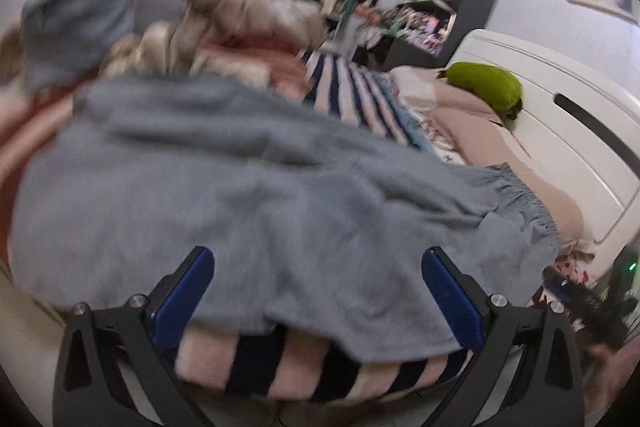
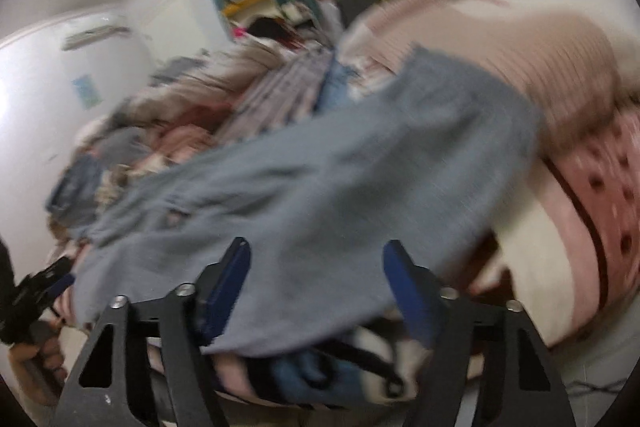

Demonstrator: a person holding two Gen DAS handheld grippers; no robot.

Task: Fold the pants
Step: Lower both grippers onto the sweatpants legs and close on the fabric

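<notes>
Grey-blue pants (image 1: 248, 187) lie spread across a bed, over a pink and navy striped blanket (image 1: 280, 367); their gathered waistband (image 1: 520, 203) points right. My left gripper (image 1: 320, 267) is open, its blue pads (image 1: 188, 291) standing wide on either side of the pants' near edge without pressing on it. In the right wrist view the same pants (image 2: 320, 179) run from lower left to upper right. My right gripper (image 2: 318, 259) is open too, narrower, with the cloth's near edge lying between its pads (image 2: 228, 283). Both views are blurred.
A heap of loose clothes (image 1: 180, 27) is piled at the back left. A green plush pillow (image 1: 484, 87) rests by the white headboard (image 1: 560, 131). A beige pillow (image 2: 520, 59) and a pink dotted cushion (image 2: 600, 195) lie right of the pants. A hand (image 2: 36, 351) holds the other gripper at far left.
</notes>
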